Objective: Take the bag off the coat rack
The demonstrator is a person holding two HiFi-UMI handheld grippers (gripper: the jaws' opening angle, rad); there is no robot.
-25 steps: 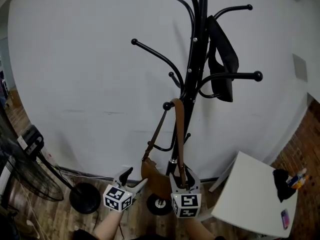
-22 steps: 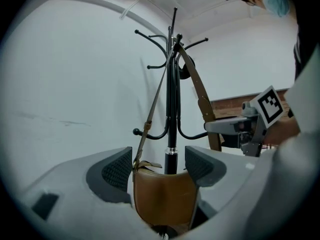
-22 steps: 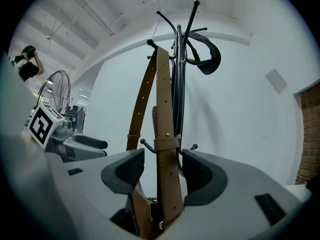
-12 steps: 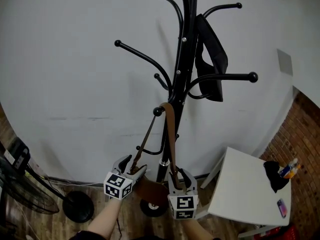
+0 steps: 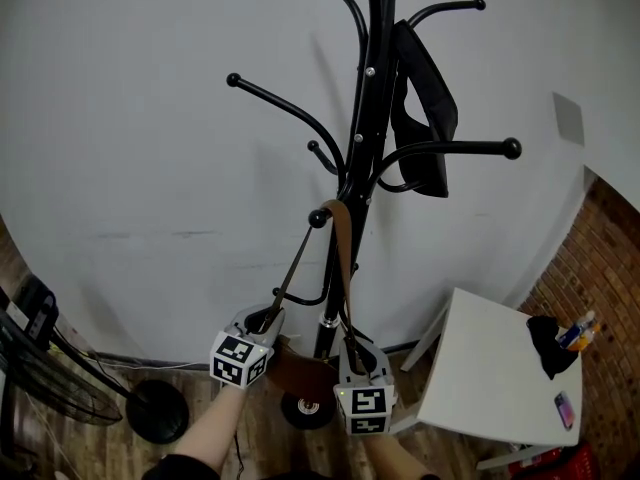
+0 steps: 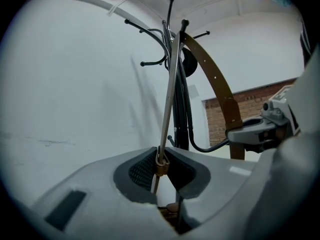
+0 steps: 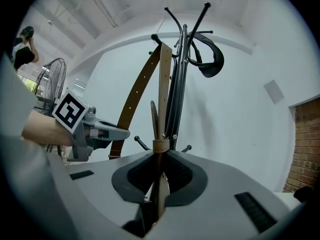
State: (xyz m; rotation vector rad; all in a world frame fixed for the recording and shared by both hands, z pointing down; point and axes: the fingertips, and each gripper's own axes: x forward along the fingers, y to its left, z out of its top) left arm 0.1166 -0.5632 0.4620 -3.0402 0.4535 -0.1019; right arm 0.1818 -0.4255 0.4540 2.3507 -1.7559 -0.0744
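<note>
Facing a black coat rack [image 5: 372, 118] set against a white wall. Pinching the thin side of the brown strap [image 5: 342, 258] with the left gripper [image 5: 265, 318], jaws just closed onto it at a brass-coloured ring [image 6: 160, 165]. Pinching the wide side of the same strap with the right gripper [image 5: 353, 348], jaws likewise just closed, pads pressed on the leather just below its keeper loop [image 7: 160, 145]. Looped over a low knobbed hook [image 5: 318, 218] of the rack, with the brown leather bag [image 5: 298, 373] hanging low between the two grippers, beside the pole. Marked only with black-and-white square patterns on each gripper's cube [image 5: 238, 360]. Higher on the rack, hung with a black bag [image 5: 425, 98]. Flanked by a white table [image 5: 490, 388] at right and a floor fan [image 5: 150, 408] at left.
</note>
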